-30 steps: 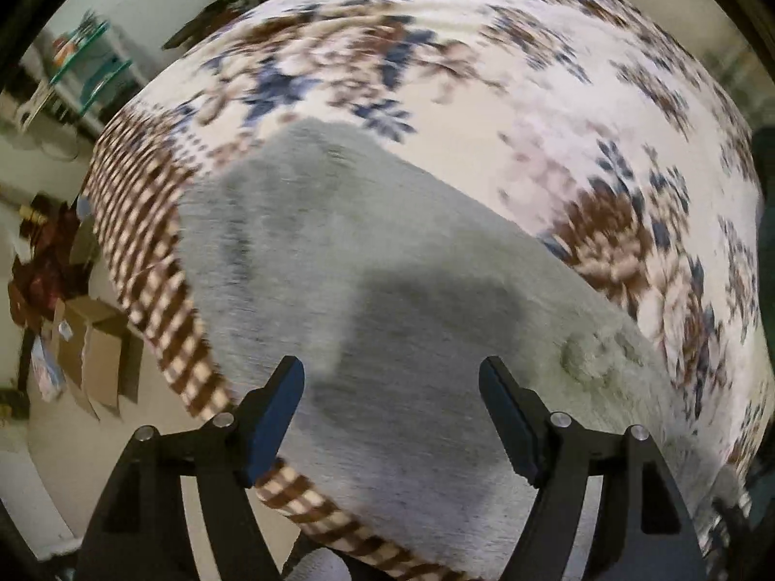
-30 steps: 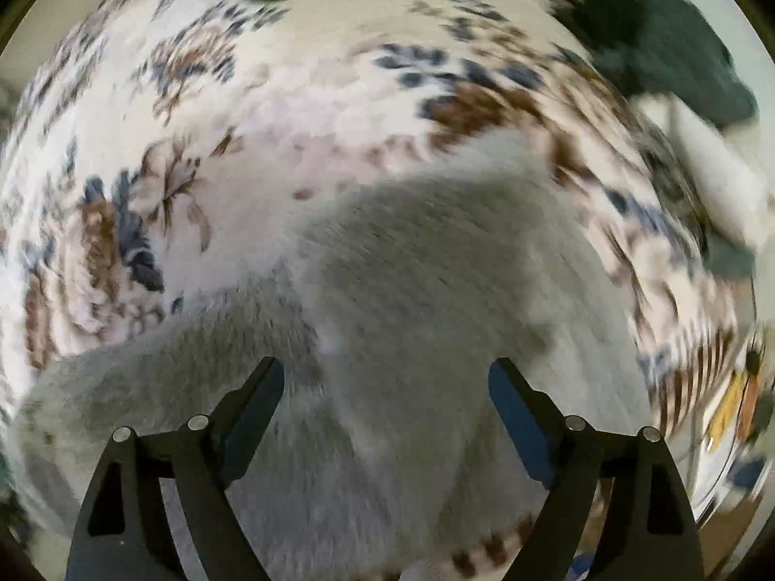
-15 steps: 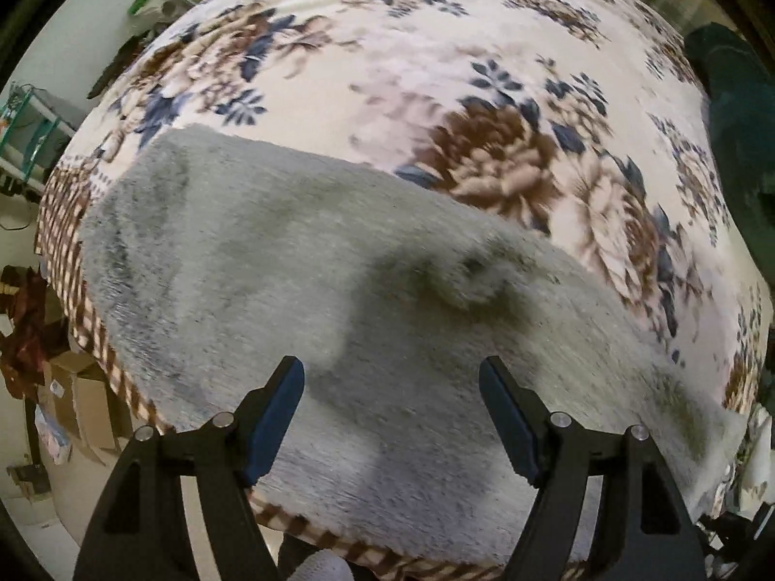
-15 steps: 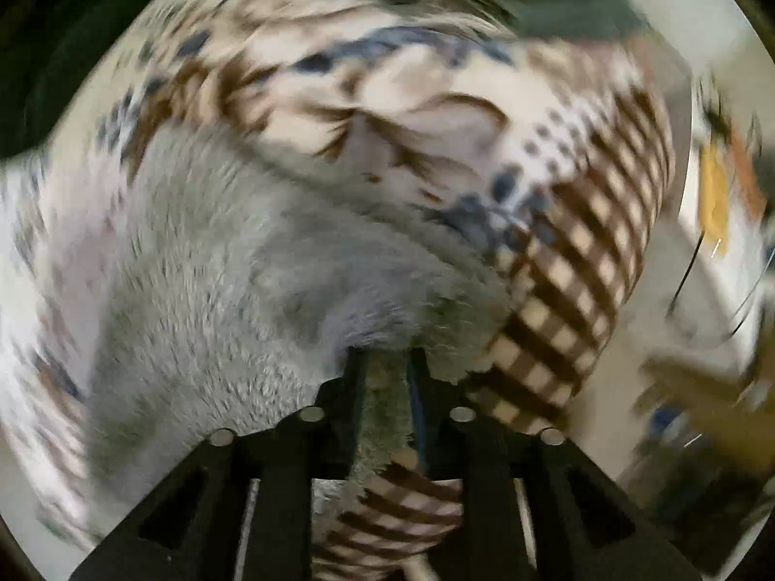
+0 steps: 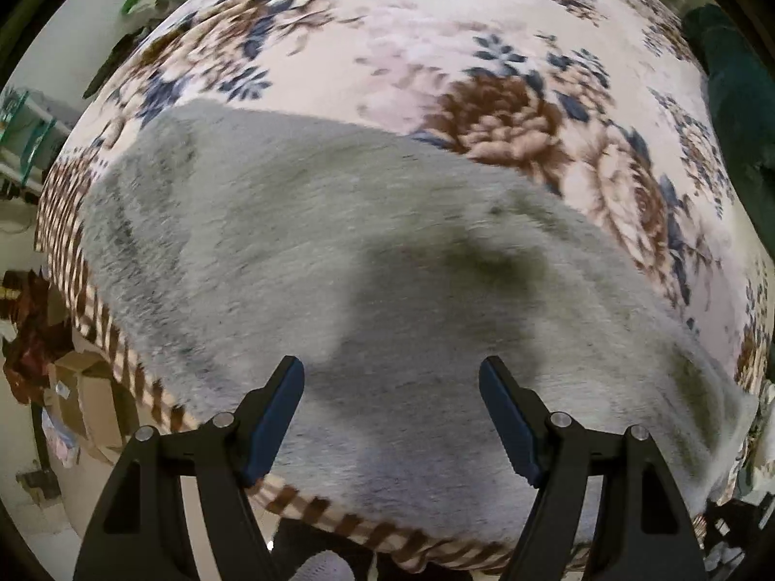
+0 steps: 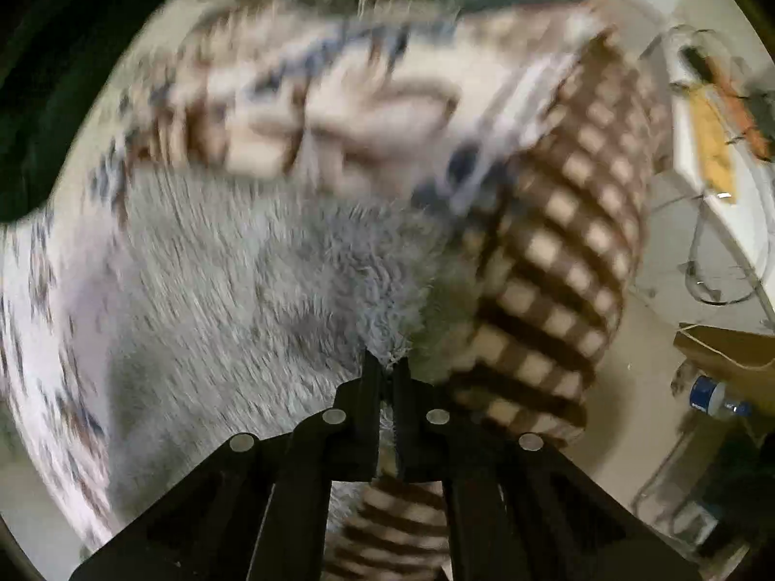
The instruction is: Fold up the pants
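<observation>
Fluffy grey fleece pants (image 5: 310, 261) spread across my flower-patterned cream blanket (image 5: 484, 43), my left gripper (image 5: 391, 416) hovering above them with fingers wide apart, my right gripper (image 6: 386, 375) pinched tight on their fuzzy edge, checked brown blanket border (image 6: 547, 290) at two o'clock

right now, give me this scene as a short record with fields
garment: grey fleece pants, spread flat
surface: floral blanket with a brown checked border
left gripper: open, above the pants, holding nothing
right gripper: shut on a pants edge beside the checked border
right view: motion-blurred
off the bed: cardboard boxes
</observation>
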